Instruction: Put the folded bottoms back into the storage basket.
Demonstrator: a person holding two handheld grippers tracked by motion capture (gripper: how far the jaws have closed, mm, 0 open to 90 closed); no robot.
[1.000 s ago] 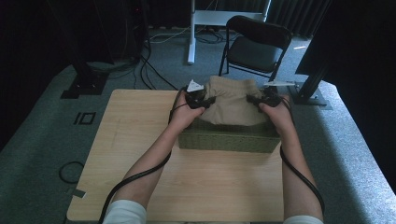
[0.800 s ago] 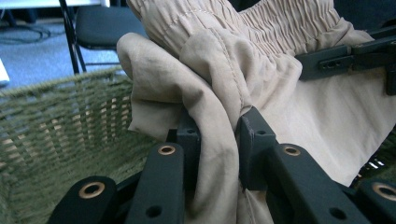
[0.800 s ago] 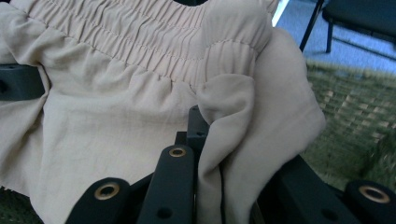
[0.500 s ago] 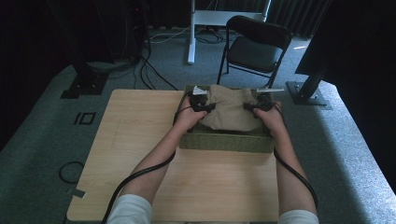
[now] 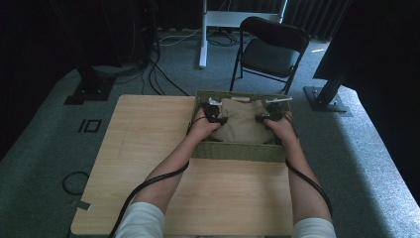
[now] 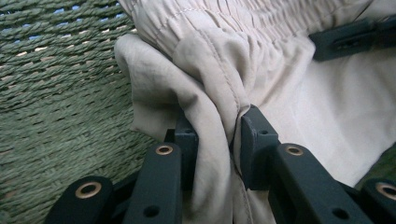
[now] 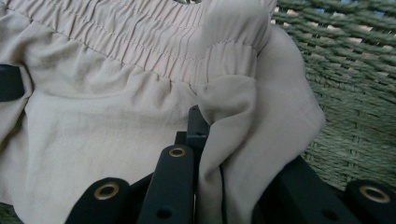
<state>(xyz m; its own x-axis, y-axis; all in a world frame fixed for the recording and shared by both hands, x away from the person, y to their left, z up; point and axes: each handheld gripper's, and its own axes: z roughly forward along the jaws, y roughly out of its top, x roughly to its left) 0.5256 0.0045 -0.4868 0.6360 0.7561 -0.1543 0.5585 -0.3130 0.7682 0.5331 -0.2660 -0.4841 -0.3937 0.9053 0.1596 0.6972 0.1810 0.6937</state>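
A folded beige garment with a gathered elastic waistband lies inside a green woven basket on the wooden table. My left gripper holds its left side, the jaws shut on a fold of the beige garment. At the cloth's right side my right gripper is shut on another fold of the beige garment. The right gripper's far jaw is hidden under the cloth. The basket's woven wall stands close beside the left gripper, and the woven wall rises beside the right one.
The basket sits at the far right part of the wooden table. A black folding chair stands behind the table, with a white post and cables on the floor beyond. Black stand bases flank the table.
Both grippers have carried the beige garment down from above the basket into it. The cloth now lies lower, within the basket's walls, still held at both sides.
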